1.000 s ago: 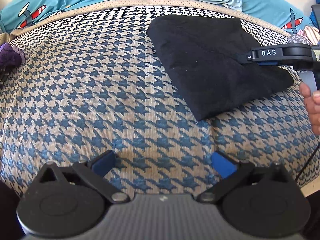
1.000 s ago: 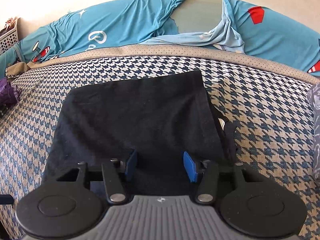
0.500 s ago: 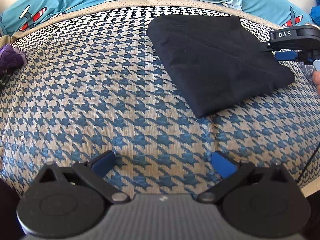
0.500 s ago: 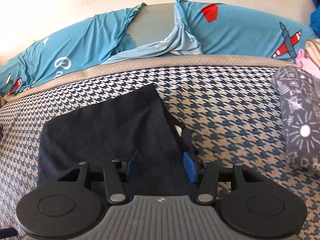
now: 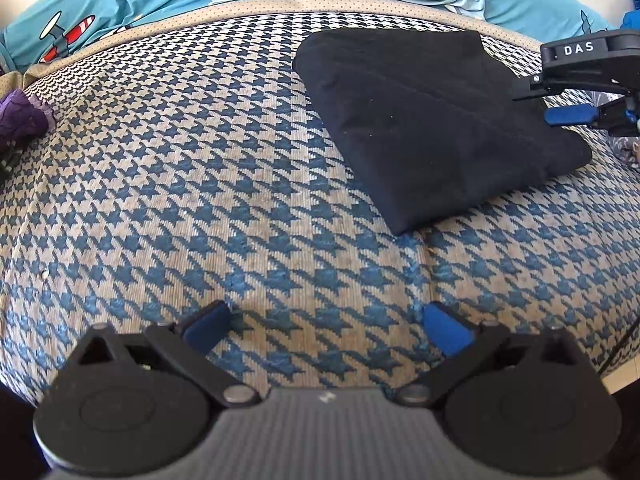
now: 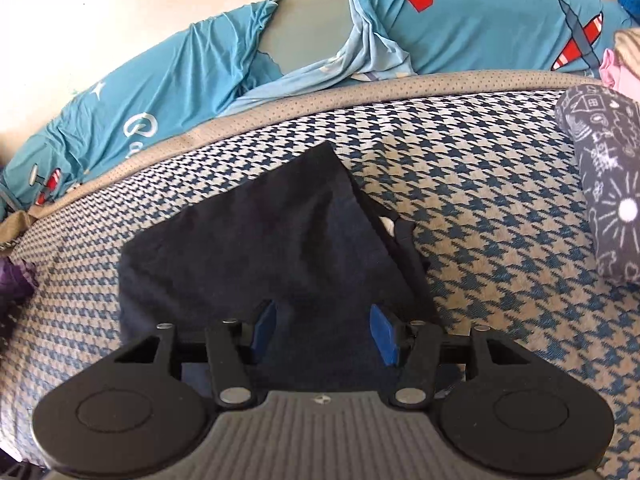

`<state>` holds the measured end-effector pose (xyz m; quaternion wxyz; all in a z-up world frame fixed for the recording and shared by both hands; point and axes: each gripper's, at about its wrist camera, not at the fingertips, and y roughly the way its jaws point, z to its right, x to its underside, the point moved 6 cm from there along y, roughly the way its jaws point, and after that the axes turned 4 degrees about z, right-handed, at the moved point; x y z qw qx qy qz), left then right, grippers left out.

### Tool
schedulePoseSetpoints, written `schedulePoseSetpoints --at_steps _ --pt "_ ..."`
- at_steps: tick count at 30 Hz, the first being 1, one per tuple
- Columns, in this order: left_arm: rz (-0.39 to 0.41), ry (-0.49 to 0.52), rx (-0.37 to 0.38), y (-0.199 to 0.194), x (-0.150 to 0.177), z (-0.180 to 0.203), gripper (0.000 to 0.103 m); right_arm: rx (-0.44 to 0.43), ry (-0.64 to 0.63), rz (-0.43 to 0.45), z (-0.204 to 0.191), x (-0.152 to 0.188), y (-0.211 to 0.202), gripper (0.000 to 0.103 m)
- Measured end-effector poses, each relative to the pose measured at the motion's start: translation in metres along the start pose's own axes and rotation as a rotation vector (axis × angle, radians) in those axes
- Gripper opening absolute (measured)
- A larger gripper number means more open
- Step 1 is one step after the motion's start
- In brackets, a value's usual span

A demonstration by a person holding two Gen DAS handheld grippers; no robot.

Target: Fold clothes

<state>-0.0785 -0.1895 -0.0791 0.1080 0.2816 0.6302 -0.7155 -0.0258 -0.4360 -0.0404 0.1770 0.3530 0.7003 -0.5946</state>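
Since a second ago the right gripper [image 6: 323, 330] has drawn back off the folded black garment [image 5: 432, 120] toward its right edge, its jaws just opening a little further, with nothing pinched between the blue pads. That garment lies flat on the houndstooth mattress [image 5: 200, 184], near the far edge below the teal airplane-print sheet [image 6: 480, 20]. Well apart from it, the left gripper [image 5: 326, 326] hangs spread wide over bare mattress, empty; a dark patterned bundle [image 6: 604, 184] lies to the right.
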Motion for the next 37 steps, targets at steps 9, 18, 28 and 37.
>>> schedulePoseSetpoints --at_steps 9,18,28,37 --pt "0.002 -0.005 -0.008 0.001 0.001 0.001 0.103 -0.01 -0.023 -0.032 -0.006 0.009 -0.007 0.052" --pt "0.012 0.003 -0.02 0.0 0.003 0.001 0.103 0.044 -0.017 -0.082 0.007 0.017 0.003 0.052" --pt "0.026 0.001 -0.021 -0.007 0.009 0.001 0.103 0.062 0.01 -0.063 0.014 0.016 -0.001 0.049" --pt "0.034 -0.005 -0.026 -0.013 0.016 0.005 0.103 0.115 0.104 0.014 0.034 0.003 -0.017 0.052"
